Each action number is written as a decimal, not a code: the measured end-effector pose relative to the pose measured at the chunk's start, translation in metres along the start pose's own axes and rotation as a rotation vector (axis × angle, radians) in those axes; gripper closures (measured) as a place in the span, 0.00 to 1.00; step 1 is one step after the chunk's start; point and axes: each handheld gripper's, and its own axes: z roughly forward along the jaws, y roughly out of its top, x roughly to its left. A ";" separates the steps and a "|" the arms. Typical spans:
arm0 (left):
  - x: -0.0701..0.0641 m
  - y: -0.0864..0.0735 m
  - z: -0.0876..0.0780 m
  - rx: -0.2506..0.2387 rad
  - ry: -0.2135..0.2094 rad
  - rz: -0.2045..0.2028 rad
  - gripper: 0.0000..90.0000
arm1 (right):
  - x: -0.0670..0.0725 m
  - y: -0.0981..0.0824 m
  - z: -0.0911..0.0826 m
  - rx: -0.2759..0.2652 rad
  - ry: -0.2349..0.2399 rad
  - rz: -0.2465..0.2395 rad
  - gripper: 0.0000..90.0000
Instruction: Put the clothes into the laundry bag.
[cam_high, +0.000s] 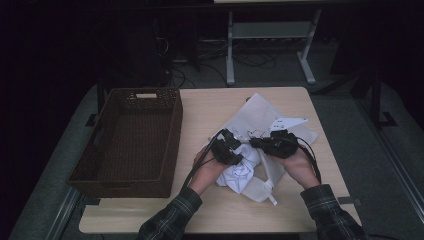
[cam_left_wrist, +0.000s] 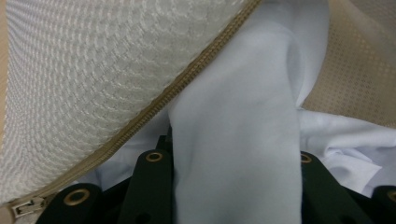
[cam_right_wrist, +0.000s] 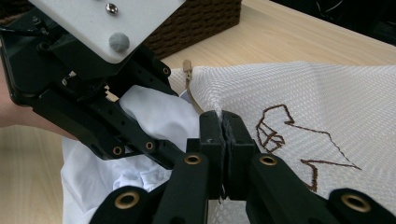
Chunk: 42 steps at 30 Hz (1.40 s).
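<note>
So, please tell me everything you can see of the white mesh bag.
The mesh bag is white netted fabric with a tan zipper along its opening and a brown line drawing stitched on one side. It lies flat on the table, right of the basket. The right gripper pinches its edge; white cloth pokes into the opening.

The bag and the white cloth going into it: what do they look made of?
Bag: seemingly synthetic white mesh, by its open honeycomb weave, with a tan zipper and brown stitched motif. White cloth: smooth matte fabric, possibly cotton knit; it folds softly.
</note>
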 end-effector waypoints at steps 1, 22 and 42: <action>0.000 0.001 0.001 0.003 0.000 -0.002 0.72 | -0.001 -0.001 0.000 0.001 -0.003 0.000 0.97; 0.012 -0.020 -0.032 -0.093 -0.106 -0.058 0.27 | -0.009 -0.007 0.005 0.017 -0.030 0.024 0.97; -0.022 -0.056 -0.087 -0.162 -0.191 -0.010 0.38 | -0.009 -0.009 0.008 0.034 -0.034 0.019 0.97</action>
